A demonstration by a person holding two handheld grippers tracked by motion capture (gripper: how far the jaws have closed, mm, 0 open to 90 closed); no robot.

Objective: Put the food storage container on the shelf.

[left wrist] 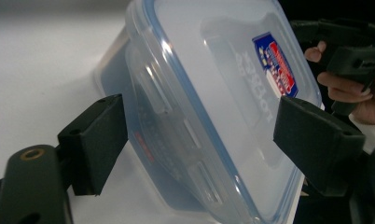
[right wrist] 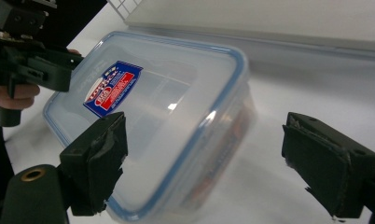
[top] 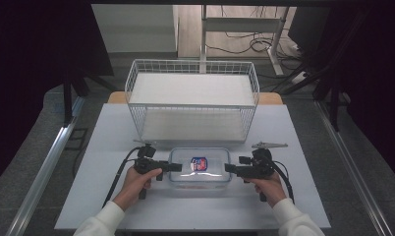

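A clear plastic container (top: 205, 178) with a blue-rimmed snap lid and a red-and-blue label (top: 199, 163) lies on the white table (top: 112, 142), near its front middle. My left gripper (top: 176, 167) is at the container's left end, open. In the left gripper view the jaws straddle that end of the container (left wrist: 209, 93), with one finger (left wrist: 94, 140) on each side. My right gripper (top: 229, 168) is at the right end, also open. In the right gripper view the container (right wrist: 176, 112) lies between the wide-apart fingers (right wrist: 99, 158).
A white two-tier wire shelf rack (top: 192, 105) stands just behind the container, across the back half of the table. Each gripper's view shows the other hand and gripper beyond the container. A desk frame (top: 244, 29) with cables stands on the floor beyond the table.
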